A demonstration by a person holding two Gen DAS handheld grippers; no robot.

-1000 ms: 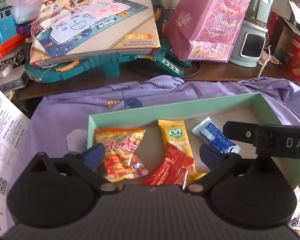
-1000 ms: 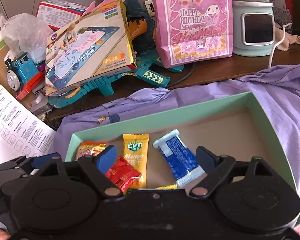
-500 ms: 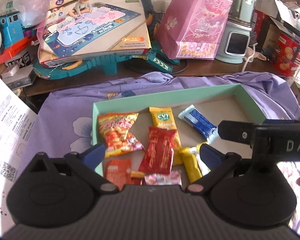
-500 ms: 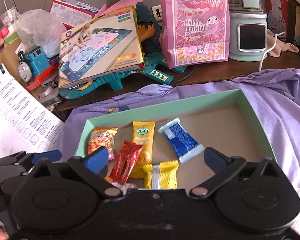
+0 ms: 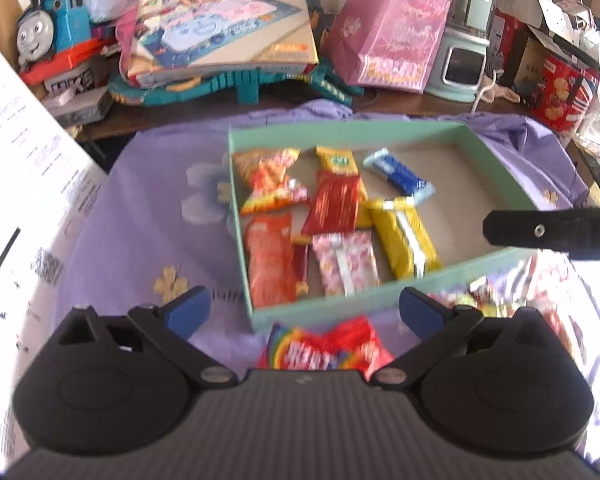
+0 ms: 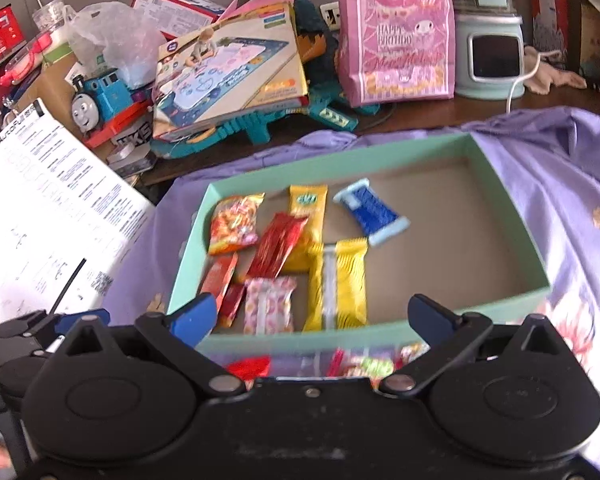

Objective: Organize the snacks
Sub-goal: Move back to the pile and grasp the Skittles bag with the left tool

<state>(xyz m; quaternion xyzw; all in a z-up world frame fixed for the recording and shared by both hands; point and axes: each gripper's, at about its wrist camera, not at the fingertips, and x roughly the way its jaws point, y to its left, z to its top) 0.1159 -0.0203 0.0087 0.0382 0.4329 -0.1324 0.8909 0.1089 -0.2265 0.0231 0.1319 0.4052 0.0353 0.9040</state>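
The green box point(image 6: 504, 216) sat on the purple floral cloth point(image 6: 560, 184) spread over the counter point(image 6: 420, 114). Its contents were crowded toward the left half; the right half of the floor was bare. Noted inside: an orange snack bag point(image 6: 234, 224) at the back left corner, a yellow mango packet point(image 6: 306, 204) beside it, a red foil packet point(image 6: 278, 244) lying partly over the mango packet, a blue wrapper point(image 6: 370, 212) further right, a yellow bar point(image 6: 338, 280) in the middle, a pink patterned packet point(image 6: 268, 304) and an orange-red packet point(image 6: 220, 276) near the front wall.

Outside the box, just before its front wall, lay a red rainbow-printed bag point(image 5: 324, 350) and several loose wrapped sweets point(image 6: 364, 362), blurred.

The left gripper point(image 5: 302, 308) stood spread wide with nothing between its fingers, hanging above the red bag. The right gripper point(image 6: 312, 318) was likewise spread to its widest and empty, over the front wall of the box.

Behind the cloth stood a pink gift bag point(image 6: 396, 36), a toy train point(image 6: 100, 96) and a boxed play mat point(image 6: 232, 68).
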